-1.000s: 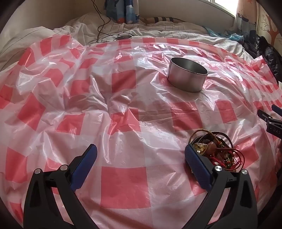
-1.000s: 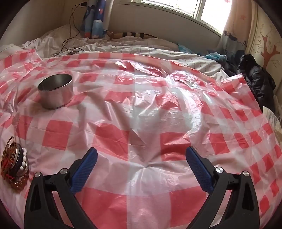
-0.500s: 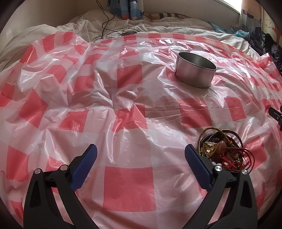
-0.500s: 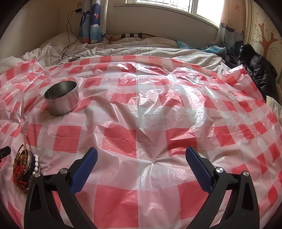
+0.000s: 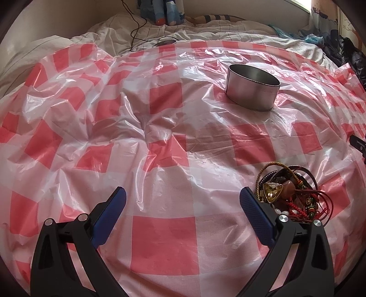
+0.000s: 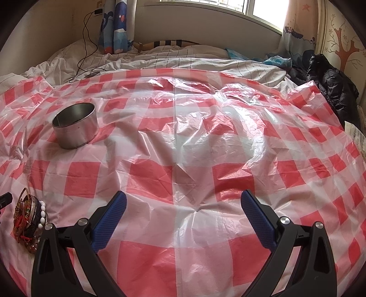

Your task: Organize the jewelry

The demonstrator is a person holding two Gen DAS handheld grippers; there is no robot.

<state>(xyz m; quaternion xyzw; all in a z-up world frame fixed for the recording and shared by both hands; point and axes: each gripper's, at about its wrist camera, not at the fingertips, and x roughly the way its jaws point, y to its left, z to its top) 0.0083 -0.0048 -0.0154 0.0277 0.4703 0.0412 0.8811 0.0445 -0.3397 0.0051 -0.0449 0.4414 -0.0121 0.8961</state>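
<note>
A tangled pile of jewelry [image 5: 289, 194] with red cords, beads and an amber triangular stone lies on the red-and-white checked plastic sheet [image 5: 160, 141], just right of my left gripper's right finger. It also shows at the far left of the right wrist view [image 6: 28, 213]. A round metal tin [image 5: 252, 90] stands open and upright farther back; it shows in the right wrist view [image 6: 75, 125] too. My left gripper [image 5: 181, 197] is open and empty above the sheet. My right gripper [image 6: 183, 201] is open and empty, to the right of the pile.
The sheet covers a rumpled bed with white striped bedding [image 6: 183, 61] behind it. A black cable [image 6: 85, 45] runs along the back left. Dark clothing [image 6: 331, 86] lies at the right edge. A window [image 6: 251, 9] is behind the bed.
Both grippers have pulled back and lifted a little, so the tin and the jewelry pile sit farther into each view. Both stay open and empty.
</note>
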